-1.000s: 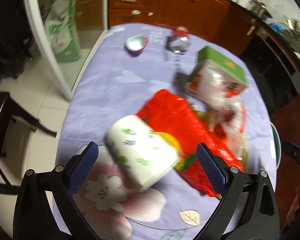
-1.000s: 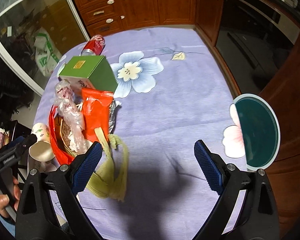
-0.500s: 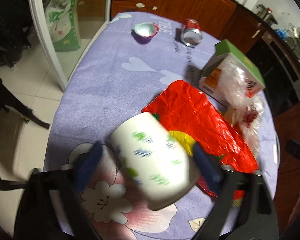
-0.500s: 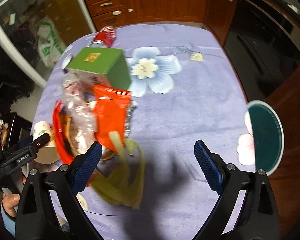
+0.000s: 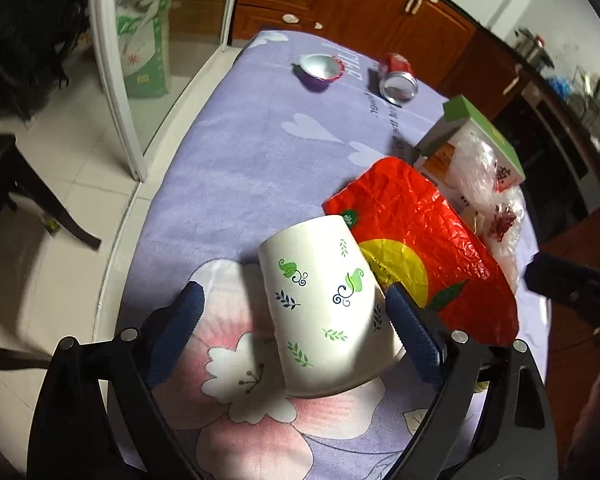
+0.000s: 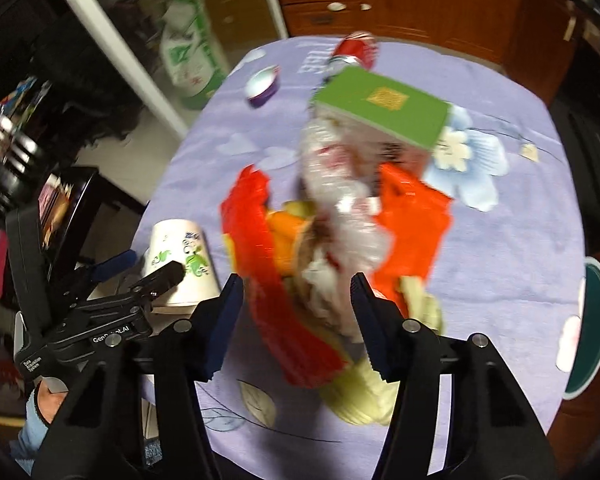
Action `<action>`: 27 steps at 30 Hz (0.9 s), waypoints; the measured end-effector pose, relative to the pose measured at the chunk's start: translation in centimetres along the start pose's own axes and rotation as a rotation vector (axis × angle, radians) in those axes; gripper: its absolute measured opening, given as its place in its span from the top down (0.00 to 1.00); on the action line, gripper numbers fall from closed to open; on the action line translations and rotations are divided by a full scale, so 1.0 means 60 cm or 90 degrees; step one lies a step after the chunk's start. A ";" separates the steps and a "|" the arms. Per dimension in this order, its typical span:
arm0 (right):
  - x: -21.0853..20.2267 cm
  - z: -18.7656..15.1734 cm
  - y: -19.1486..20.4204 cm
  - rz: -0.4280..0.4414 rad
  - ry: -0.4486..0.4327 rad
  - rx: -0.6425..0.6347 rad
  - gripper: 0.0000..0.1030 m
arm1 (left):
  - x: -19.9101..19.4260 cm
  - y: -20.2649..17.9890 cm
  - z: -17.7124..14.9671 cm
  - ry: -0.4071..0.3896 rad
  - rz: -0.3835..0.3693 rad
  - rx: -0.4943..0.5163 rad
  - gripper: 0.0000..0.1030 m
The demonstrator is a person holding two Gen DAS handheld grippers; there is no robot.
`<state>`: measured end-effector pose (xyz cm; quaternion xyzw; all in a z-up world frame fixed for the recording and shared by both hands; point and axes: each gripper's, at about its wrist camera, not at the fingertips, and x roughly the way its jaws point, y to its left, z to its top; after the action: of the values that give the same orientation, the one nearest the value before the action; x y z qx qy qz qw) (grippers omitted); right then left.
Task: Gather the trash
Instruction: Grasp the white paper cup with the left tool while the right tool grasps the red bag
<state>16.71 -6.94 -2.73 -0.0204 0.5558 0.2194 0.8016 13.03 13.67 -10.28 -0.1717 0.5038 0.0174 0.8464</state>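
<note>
Paper cup point(image 5: 328, 304) between the left gripper point(image 5: 296, 312) jaws, upside down or tilted, base toward the camera, mouth away and hidden, so contents cannot tell. Jaws apart; right pad touches or nearly touches the cup wall, left pad has a clear gap. Cup sits on the purple floral table point(image 5: 228, 168), its far rim against the red foil bag point(image 5: 416, 240) just right of the jaws. Past that bag: clear plastic wrap point(image 5: 484, 176) and green-topped box point(image 5: 480, 136), box closed. Far ahead of the jaws, small purple cup point(image 5: 320, 70) with foil-lined inside, looks empty, and a red can point(image 5: 398, 80) on its side, open end facing the camera.

Right gripper point(image 6: 296, 304) jaws apart, straddling the trash pile: red bag point(image 6: 260, 248) open at top, with orange and yellowish scraps inside, crumpled clear plastic point(image 6: 340, 200) over it, orange wrapper point(image 6: 412, 224) by the right jaw. Blurred; no contact confirmed. Teal lid or plate point(image 6: 592, 328) lies far right of the jaws at the table edge.
</note>
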 end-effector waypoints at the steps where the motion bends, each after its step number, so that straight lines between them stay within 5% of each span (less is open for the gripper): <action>1: 0.005 0.001 0.005 0.003 0.005 -0.008 0.48 | -0.003 0.005 0.000 -0.003 -0.002 -0.004 0.10; 6: 0.050 0.001 0.025 0.013 0.045 -0.032 0.61 | -0.016 0.008 -0.002 -0.014 0.003 0.004 0.10; 8: 0.064 -0.002 0.025 0.016 0.059 -0.034 0.76 | -0.017 0.008 -0.004 -0.015 0.005 0.007 0.10; 9: 0.068 -0.004 0.025 0.016 0.061 -0.036 0.91 | -0.017 0.009 -0.005 -0.015 0.004 0.008 0.10; 10: 0.069 -0.006 0.025 0.020 0.062 -0.038 0.94 | -0.017 0.010 -0.006 -0.014 0.002 0.006 0.09; 20: -0.019 0.001 -0.013 0.052 -0.019 0.006 0.96 | 0.020 -0.029 -0.004 0.016 -0.016 0.028 0.05; 22: -0.038 0.001 -0.025 0.058 -0.033 0.017 0.96 | 0.026 -0.040 -0.005 0.018 -0.025 0.035 0.20; 23: -0.048 0.001 -0.031 0.055 -0.043 0.019 0.96 | 0.027 -0.046 -0.006 0.021 -0.041 0.040 0.41; 27: -0.083 -0.003 -0.058 0.054 -0.072 0.038 0.96 | 0.010 -0.069 -0.010 -0.002 -0.015 0.076 0.46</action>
<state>16.44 -11.76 0.95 0.0397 0.5164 0.2369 0.8220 13.69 9.49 -9.94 -0.1270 0.5005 -0.0226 0.8561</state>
